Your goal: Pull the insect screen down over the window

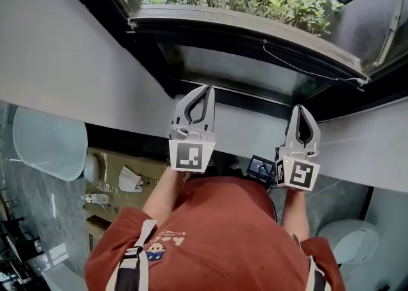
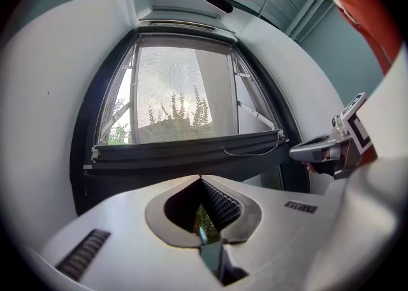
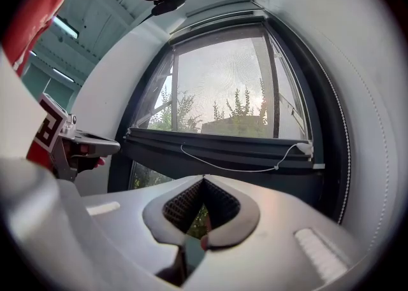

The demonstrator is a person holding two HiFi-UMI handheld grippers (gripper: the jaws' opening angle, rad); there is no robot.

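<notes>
The dark-framed window fills the top of the head view. The insect screen's dark bottom bar runs across it, with a thin white cord hanging along it. Foliage shows above the bar, and a strip of pane lies below it. My left gripper points at the window just below the bar, shut and holding nothing. My right gripper is beside it, also shut and holding nothing. Neither touches the bar. The bar lies ahead of the left gripper. The cord hangs ahead of the right gripper.
A white ledge runs under the window, between white side walls. Below lie a pale basin at the left, a cardboard box, a small dark device and a white bowl at the lower right.
</notes>
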